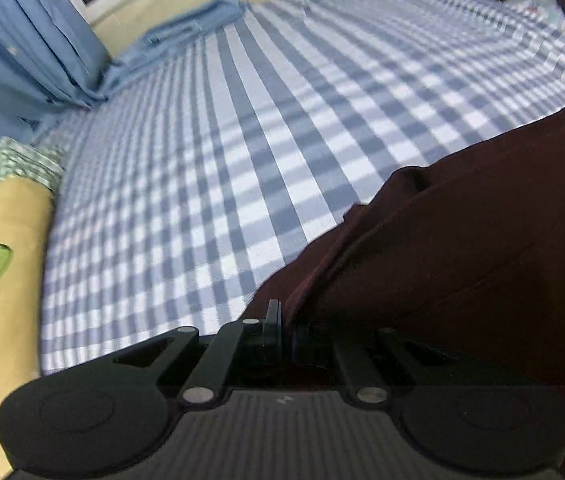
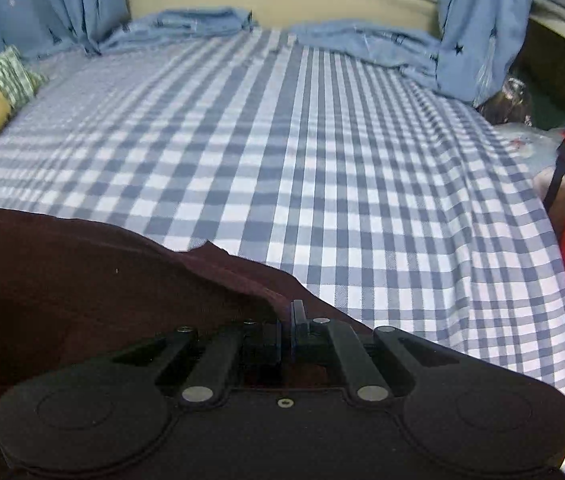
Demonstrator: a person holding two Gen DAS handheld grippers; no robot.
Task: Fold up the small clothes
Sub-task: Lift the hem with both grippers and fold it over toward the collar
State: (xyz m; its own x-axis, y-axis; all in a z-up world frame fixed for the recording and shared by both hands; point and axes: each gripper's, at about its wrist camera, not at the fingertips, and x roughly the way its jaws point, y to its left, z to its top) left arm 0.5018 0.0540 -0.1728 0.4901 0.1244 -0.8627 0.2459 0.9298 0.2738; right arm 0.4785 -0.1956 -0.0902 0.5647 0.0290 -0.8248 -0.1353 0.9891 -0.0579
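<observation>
with the fingers of the left gripper [image 1: 282, 320] and right gripper [image 2: 290, 320] each pinching the maroon garment [image 1: 462, 240] edge above the checked bed sheet [image 2: 322, 140], thin fabric is risking slipping free.

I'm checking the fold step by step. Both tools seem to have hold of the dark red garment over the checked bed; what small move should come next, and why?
Probably lower both tools together and lay the maroon garment flat on the checked sheet. The left tool and right tool are each shut on an edge of it, and the sheet ahead lies bare, so spreading it there should prepare the first fold.
</observation>
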